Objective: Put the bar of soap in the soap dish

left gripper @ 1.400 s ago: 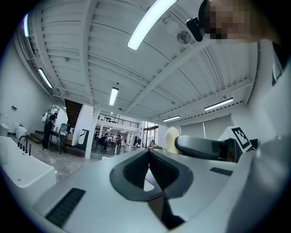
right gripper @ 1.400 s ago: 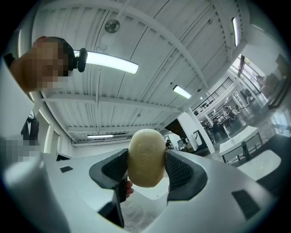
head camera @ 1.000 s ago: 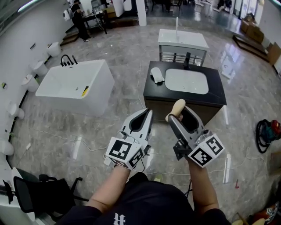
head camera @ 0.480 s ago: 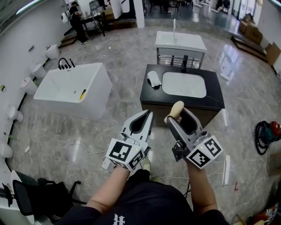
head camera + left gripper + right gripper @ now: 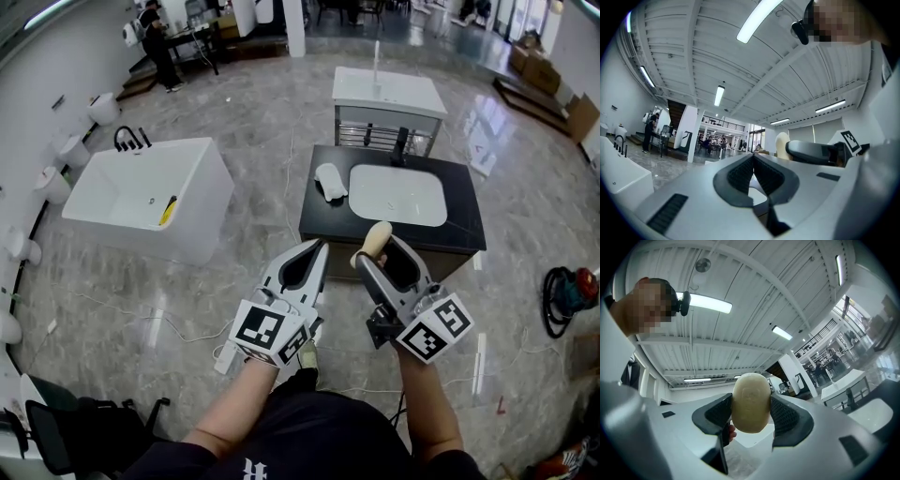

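The right gripper (image 5: 382, 255) is clamped on the bar of soap (image 5: 750, 402). Its ribbed pads (image 5: 718, 414) press the two flat sides, and the pale oval bar stands on end, its top clear of the jaw tips. The jaws are parted only by the bar's own thickness.

The left gripper (image 5: 317, 249) holds nothing, and its jaws meet tip to tip. Both are held up in the air on the near side of the black vanity (image 5: 469, 220), short of its front edge and above the marble floor. The right one is nearer the vanity's middle and the left one is off its near left corner.

On the vanity top, the white soap dish (image 5: 330, 180) lies at the left end, just beside the sunken white basin (image 5: 397, 194). A dark tap (image 5: 402, 145) stands at the back edge. The soap is well apart from the dish. A white bathtub (image 5: 141, 192) sits on the floor off to the vanity's left.
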`<state>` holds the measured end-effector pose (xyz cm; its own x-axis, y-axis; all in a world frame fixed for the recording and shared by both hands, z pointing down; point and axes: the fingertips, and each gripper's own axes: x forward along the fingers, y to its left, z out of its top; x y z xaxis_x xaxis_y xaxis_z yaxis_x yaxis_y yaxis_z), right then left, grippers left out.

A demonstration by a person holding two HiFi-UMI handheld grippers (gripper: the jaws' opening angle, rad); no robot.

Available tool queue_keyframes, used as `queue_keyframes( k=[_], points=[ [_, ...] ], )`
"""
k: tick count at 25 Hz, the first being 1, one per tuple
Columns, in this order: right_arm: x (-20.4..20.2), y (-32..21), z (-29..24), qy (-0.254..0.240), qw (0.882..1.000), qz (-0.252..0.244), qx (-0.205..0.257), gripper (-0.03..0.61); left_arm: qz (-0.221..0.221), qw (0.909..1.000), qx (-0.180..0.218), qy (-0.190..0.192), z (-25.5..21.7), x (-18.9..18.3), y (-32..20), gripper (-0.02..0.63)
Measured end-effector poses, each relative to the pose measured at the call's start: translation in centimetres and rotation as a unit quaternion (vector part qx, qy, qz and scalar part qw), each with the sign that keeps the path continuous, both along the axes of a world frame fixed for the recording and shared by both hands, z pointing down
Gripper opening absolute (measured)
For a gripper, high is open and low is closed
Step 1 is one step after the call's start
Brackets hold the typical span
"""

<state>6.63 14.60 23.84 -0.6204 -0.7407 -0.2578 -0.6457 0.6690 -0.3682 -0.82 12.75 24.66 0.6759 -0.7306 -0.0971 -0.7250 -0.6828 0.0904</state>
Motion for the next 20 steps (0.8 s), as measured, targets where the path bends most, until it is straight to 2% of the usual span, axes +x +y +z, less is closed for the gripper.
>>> queue_keyframes(
  k=[11, 20],
  points=[
    [-3.3, -12.9, 1.9, -0.002, 0.999, 0.026, -0.027, 0.261, 0.028, 0.9995, -0.013, 0.004, 1.7, -2.8, -12.9, 0.008],
    [-3.2, -19.6, 3.7, 0.003, 0.998, 0.046, -0.047, 0.261, 0.043, 0.9988, -0.017, 0.016, 3.1, -2.7, -19.6, 0.008]
  ],
)
